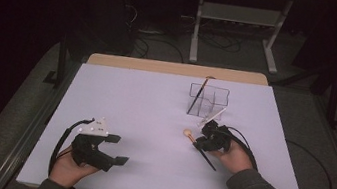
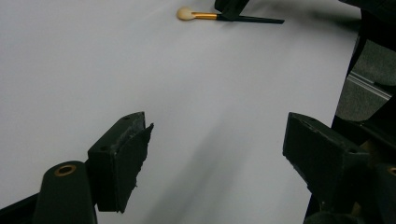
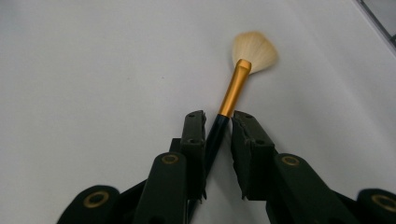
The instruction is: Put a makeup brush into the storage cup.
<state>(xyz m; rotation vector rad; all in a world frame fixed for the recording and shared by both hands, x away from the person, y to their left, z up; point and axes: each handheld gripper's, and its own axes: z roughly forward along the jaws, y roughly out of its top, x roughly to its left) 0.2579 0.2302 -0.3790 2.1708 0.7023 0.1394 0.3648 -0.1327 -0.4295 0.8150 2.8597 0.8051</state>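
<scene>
A makeup brush point(image 3: 236, 88) with a black handle, gold metal collar and a pale, fan-shaped tuft lies flat on the smooth white table point(image 1: 154, 107), its handle running between the two black jaws of the right gripper point(image 3: 218, 122). The jaws have closed in narrowly on either side of the handle, one pad against it, a thin gap at the other, so no firm grip is evident. Nearer the table's front edge, the left gripper point(image 1: 115, 150) rests in the person's hand, its jaws spread wide and holding nothing. Farther back stands a clear plastic organizer point(image 1: 208, 100) with square compartments, a dark-handled brush point(image 1: 198, 95) leaning upright in one and a white stick point(image 1: 213, 116) against its front.
</scene>
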